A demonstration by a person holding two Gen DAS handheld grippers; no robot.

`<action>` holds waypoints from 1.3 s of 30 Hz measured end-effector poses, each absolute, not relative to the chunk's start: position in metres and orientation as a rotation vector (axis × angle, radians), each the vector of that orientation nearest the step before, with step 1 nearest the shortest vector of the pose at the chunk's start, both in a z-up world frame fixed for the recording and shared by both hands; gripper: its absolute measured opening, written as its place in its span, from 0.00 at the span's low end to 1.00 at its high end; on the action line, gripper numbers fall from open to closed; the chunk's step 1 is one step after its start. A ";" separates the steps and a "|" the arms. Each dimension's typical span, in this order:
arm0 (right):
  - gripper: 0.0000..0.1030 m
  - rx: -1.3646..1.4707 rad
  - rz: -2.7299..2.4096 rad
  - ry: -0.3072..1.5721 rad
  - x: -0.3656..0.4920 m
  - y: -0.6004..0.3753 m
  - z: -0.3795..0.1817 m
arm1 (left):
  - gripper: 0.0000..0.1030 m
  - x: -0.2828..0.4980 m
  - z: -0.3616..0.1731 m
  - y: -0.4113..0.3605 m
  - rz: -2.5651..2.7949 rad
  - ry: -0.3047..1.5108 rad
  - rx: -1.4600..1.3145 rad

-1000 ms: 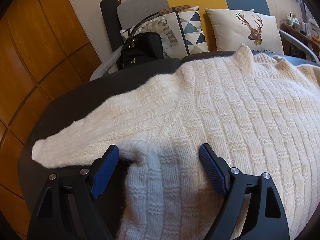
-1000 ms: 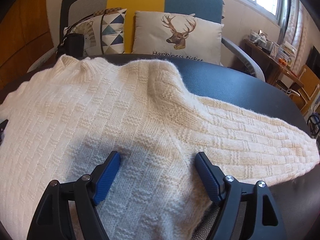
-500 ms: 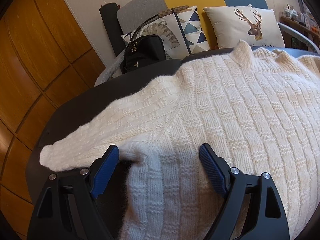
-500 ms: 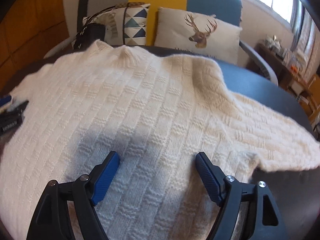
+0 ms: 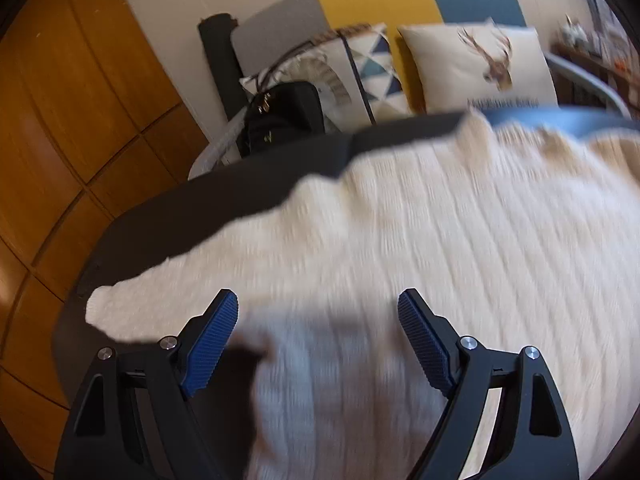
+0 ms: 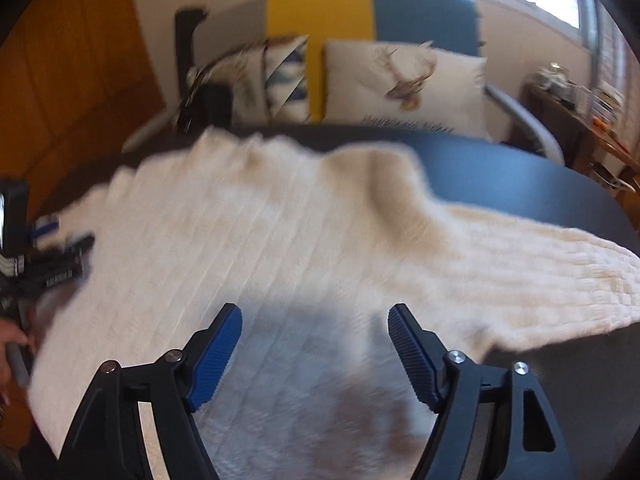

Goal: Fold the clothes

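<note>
A cream knitted sweater (image 5: 420,232) lies spread flat on a dark round table (image 5: 224,200), collar at the far side. Its left sleeve (image 5: 160,296) reaches out toward the table's left edge. My left gripper (image 5: 318,324) is open and empty, hovering over the sweater's left armpit area. In the right wrist view the sweater (image 6: 248,248) fills the middle and its right sleeve (image 6: 552,276) stretches to the right. My right gripper (image 6: 314,336) is open and empty above the sweater's right side. The left gripper also shows at the left edge of the right wrist view (image 6: 48,256). Both views are motion-blurred.
A sofa (image 5: 384,4) in grey, yellow and blue stands behind the table with a deer cushion (image 5: 480,68), a patterned cushion (image 5: 360,68) and a black handbag (image 5: 284,116). Wooden panelling (image 5: 60,120) lies left. A cluttered side table (image 6: 580,112) stands right.
Both grippers have pulled back and risen, so more of the sweater and table shows. Both stay open; the sweater has not moved.
</note>
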State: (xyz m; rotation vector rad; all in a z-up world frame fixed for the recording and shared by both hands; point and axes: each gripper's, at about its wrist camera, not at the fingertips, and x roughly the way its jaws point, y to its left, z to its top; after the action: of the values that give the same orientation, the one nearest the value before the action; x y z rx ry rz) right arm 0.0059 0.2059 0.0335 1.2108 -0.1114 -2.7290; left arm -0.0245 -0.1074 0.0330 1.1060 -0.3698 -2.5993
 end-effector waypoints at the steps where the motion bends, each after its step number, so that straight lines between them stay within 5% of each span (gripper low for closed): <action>1: 0.74 1.209 -2.783 -0.143 0.000 0.223 0.038 | 0.83 -0.034 0.033 -0.105 -2.596 -0.371 1.109; 9: 0.74 1.560 -2.921 -0.242 -0.063 0.316 0.014 | 0.83 -0.095 0.008 -0.080 -2.517 -0.460 1.170; 11: 0.74 1.651 -2.894 -0.132 -0.075 0.315 0.001 | 0.84 -0.094 0.005 -0.072 -2.494 -0.525 1.118; 27: 0.90 1.630 -3.084 -0.215 -0.045 0.350 -0.008 | 0.84 -0.091 -0.002 -0.059 -2.441 -0.650 1.047; 29: 0.86 1.639 -3.064 -0.279 -0.049 0.350 -0.002 | 0.84 -0.091 -0.002 -0.059 -2.444 -0.644 1.047; 30: 0.73 1.600 -3.063 -0.295 -0.050 0.345 0.006 | 0.84 -0.091 -0.002 -0.059 -2.445 -0.643 1.046; 31: 0.71 1.545 -3.065 -0.307 -0.052 0.339 0.016 | 0.84 -0.091 -0.002 -0.059 -2.445 -0.642 1.045; 39: 0.71 1.367 -2.723 -0.103 -0.108 0.215 0.042 | 0.84 -0.090 -0.002 -0.062 -2.465 -0.606 1.055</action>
State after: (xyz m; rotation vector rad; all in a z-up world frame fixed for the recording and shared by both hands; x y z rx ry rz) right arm -0.1075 0.2148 0.0419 1.3666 -0.1027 -2.7227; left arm -0.0903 -0.0618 -0.0015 1.0546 -0.6060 -2.4648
